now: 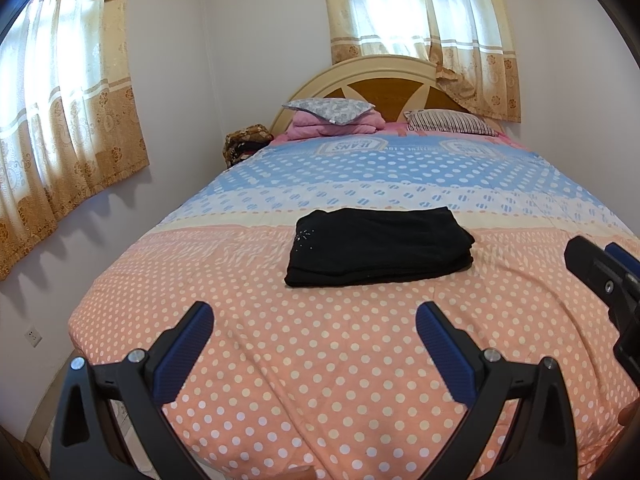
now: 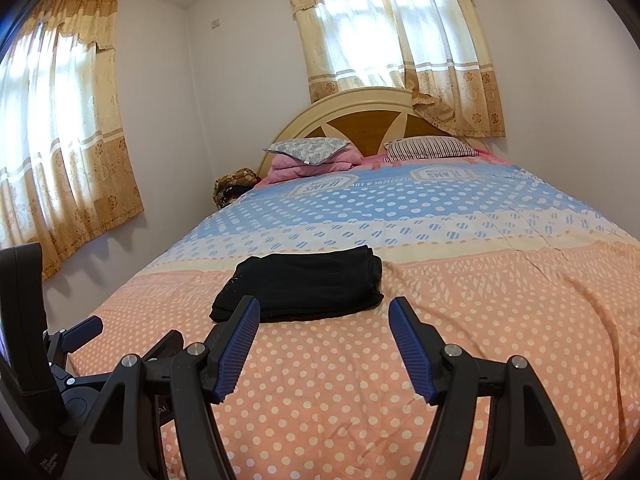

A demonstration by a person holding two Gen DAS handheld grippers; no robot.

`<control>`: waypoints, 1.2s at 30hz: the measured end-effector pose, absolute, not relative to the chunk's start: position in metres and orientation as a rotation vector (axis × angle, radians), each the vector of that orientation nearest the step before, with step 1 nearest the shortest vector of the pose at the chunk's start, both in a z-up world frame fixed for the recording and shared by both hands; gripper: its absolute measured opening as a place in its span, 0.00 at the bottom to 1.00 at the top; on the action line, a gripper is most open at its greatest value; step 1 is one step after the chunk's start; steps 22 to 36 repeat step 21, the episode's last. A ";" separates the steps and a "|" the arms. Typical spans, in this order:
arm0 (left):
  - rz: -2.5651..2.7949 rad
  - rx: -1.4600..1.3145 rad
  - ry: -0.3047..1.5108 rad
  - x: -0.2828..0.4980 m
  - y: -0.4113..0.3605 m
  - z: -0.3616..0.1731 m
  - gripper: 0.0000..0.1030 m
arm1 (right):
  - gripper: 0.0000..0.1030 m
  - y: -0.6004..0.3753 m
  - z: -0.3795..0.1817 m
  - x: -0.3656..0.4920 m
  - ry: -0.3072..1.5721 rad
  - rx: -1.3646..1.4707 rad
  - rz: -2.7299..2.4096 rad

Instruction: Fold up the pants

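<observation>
black pants (image 1: 380, 246) lie folded on the bed (image 1: 320, 360); both claws, left (image 1: 314, 330) and right (image 2: 324, 326), hang wide open, empty; best withdrawn without brushing the stack.

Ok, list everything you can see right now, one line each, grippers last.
pants: one, black, folded flat on the peach part of the bedspread
bedspread: one, peach, cream and blue with white dots, covers the bed
pillows: two, grey patterned on the pink blanket, striped beside it
blanket: one, pink, folded by the headboard
headboard: one, cream and brown, arched
curtains: two sets, beige-gold, left wall and behind the bed
left gripper: open, empty, short of the pants
right gripper: open, empty, short of the pants
</observation>
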State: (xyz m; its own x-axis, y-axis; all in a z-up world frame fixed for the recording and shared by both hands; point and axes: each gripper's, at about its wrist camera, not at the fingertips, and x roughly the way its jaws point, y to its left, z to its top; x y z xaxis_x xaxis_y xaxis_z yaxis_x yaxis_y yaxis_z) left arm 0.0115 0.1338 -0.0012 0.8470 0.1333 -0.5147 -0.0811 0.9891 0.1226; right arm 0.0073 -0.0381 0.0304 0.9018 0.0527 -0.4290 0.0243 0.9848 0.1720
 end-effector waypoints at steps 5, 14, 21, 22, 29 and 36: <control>0.107 0.085 0.559 0.012 0.134 -0.003 1.00 | 0.66 -0.038 0.028 0.007 0.443 0.172 0.008; 0.105 0.079 0.558 0.013 0.135 -0.005 1.00 | 0.67 -0.039 0.025 0.007 0.448 0.176 0.008; 0.095 0.087 0.564 0.013 0.133 -0.004 1.00 | 0.67 -0.040 0.024 0.008 0.450 0.178 0.010; 0.095 0.087 0.564 0.013 0.133 -0.004 1.00 | 0.67 -0.040 0.024 0.008 0.450 0.178 0.010; 0.095 0.087 0.564 0.013 0.133 -0.004 1.00 | 0.67 -0.040 0.024 0.008 0.450 0.178 0.010; 0.095 0.087 0.564 0.013 0.133 -0.004 1.00 | 0.67 -0.040 0.024 0.008 0.450 0.178 0.010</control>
